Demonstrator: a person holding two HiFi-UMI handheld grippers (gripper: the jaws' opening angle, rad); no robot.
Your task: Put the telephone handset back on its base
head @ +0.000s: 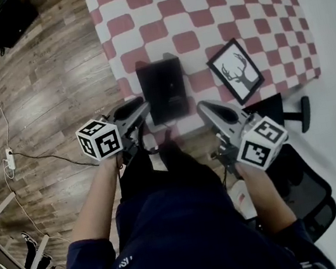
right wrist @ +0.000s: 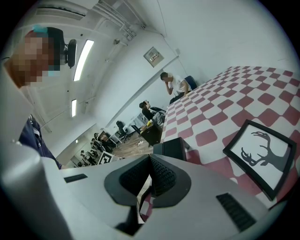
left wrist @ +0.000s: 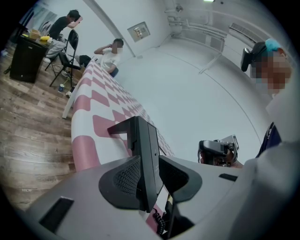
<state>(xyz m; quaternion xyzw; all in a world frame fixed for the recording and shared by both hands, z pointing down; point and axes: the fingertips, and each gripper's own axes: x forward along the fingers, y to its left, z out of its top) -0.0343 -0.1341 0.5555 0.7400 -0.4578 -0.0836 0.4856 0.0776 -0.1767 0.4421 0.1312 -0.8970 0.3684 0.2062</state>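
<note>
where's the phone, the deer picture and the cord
phone [head: 161, 86], head view, middle of its black face
deer picture [head: 236, 72], head view, middle of the white print
cord [left wrist: 161, 224], left gripper view, its coils, low in the picture

The telephone base [head: 162, 90] stands at the desk's [head: 196, 3] near edge, the framed deer picture [head: 236, 71] right of it, toward the near right corner. Left of the base, the telephone handset [left wrist: 143, 140] sits between the left gripper's [left wrist: 149, 164] jaws.

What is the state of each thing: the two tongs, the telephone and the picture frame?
Left tongs: shut on the telephone.
Right tongs: shut, nothing held.
Telephone: at the table edge, gripped.
Picture frame: on the table, apart from the telephone.
</note>
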